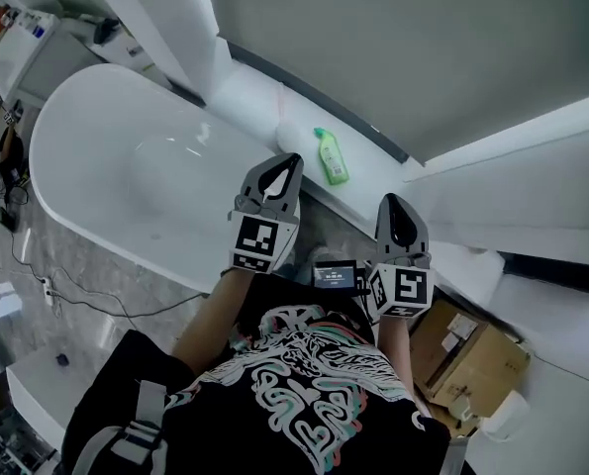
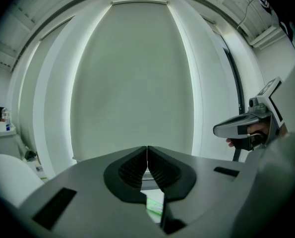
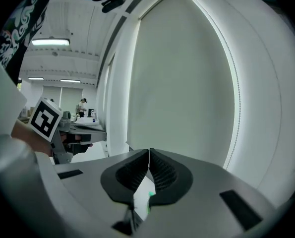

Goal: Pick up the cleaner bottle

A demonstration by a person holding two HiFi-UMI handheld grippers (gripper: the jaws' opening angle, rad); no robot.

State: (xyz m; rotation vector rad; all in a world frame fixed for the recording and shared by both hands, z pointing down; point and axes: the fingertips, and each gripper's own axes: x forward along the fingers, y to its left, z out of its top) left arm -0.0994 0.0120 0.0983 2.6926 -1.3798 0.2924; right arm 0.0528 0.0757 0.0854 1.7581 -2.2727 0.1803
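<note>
Closest to me, left gripper [image 1: 294, 158] and right gripper [image 1: 393, 199] both have jaws pressed together on nothing. I see the green cleaner bottle [image 1: 331, 156] lying untouched on the white ledge [image 1: 259, 97], with one gripper at either side of it. Left of the bottle is the bathtub [image 1: 51, 117].

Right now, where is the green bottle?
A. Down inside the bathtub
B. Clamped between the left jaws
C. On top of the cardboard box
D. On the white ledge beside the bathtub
D: the green bottle sits on the white ledge next to the bathtub, just beyond the left gripper and right gripper, whose jaws are shut on nothing.
</note>
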